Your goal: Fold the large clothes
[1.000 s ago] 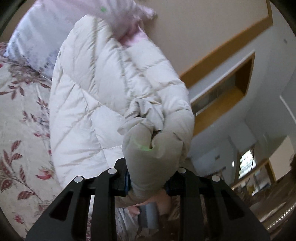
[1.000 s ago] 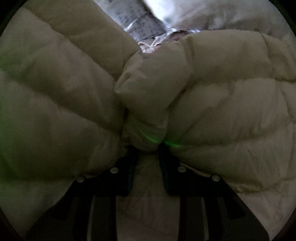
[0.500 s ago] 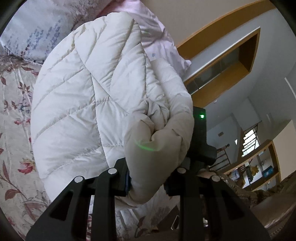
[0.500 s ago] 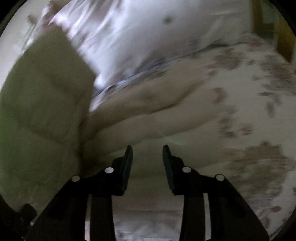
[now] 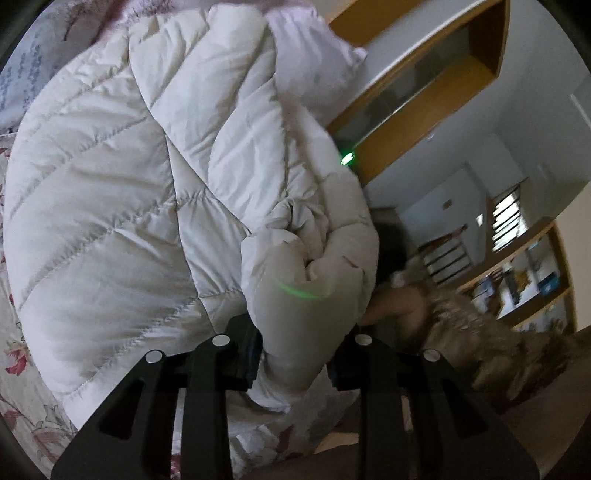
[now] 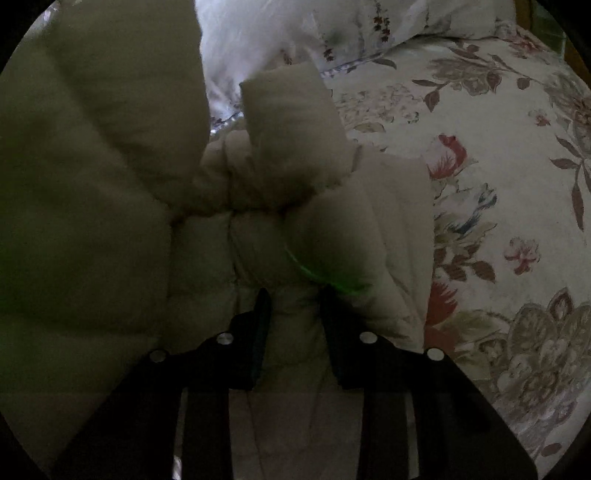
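We have the jacket [image 5: 122,206] bunched over the bed [image 6: 498,155]: our left gripper [image 5: 295,354] clenches a puffy fold, our right gripper [image 6: 293,325] pinches another, the bulk lying ahead and left of both.

Floral bedspread [image 6: 498,184], pale pillows [image 6: 424,18], wooden shelving [image 5: 524,280] behind.
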`<state>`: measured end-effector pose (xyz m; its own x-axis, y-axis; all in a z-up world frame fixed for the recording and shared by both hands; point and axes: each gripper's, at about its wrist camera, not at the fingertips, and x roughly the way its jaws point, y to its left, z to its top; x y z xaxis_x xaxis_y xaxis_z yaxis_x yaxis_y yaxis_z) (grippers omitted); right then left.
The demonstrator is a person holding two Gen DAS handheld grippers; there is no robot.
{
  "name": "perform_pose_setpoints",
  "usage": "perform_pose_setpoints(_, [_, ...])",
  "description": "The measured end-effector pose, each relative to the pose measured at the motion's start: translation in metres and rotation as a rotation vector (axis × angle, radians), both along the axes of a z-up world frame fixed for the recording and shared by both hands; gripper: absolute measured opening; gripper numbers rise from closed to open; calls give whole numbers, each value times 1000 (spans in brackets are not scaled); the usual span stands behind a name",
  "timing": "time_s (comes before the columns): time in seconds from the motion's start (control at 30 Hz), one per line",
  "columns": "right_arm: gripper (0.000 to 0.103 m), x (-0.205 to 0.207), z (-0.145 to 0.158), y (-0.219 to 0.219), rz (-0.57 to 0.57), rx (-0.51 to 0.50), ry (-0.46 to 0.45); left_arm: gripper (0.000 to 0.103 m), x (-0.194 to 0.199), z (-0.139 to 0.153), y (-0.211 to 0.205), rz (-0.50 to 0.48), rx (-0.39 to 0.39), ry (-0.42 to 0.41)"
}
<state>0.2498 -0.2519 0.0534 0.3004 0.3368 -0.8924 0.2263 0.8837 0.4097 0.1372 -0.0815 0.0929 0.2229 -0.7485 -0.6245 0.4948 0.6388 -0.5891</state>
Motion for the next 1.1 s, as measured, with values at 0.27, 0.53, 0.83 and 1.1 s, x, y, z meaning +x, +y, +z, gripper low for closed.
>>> perform_pose_setpoints(0.27, [32, -15, 49, -67, -148, -95, -89, 37, -5, -25, -40, -60, 246, -24])
perform_pose_setpoints(0.53, [64, -12, 115, -56, -85, 116, -309, 54, -21, -40, -87, -150, 518, -131])
perform_pose_setpoints(0.83, [65, -10, 114, -4, 44, 155, -277, 69, -24, -50, -97, -194, 622, -189])
perform_pose_setpoints(1.1, [10, -2, 96, 4, 54, 65, -239, 72, -26, -48, -99, -200, 572, -194])
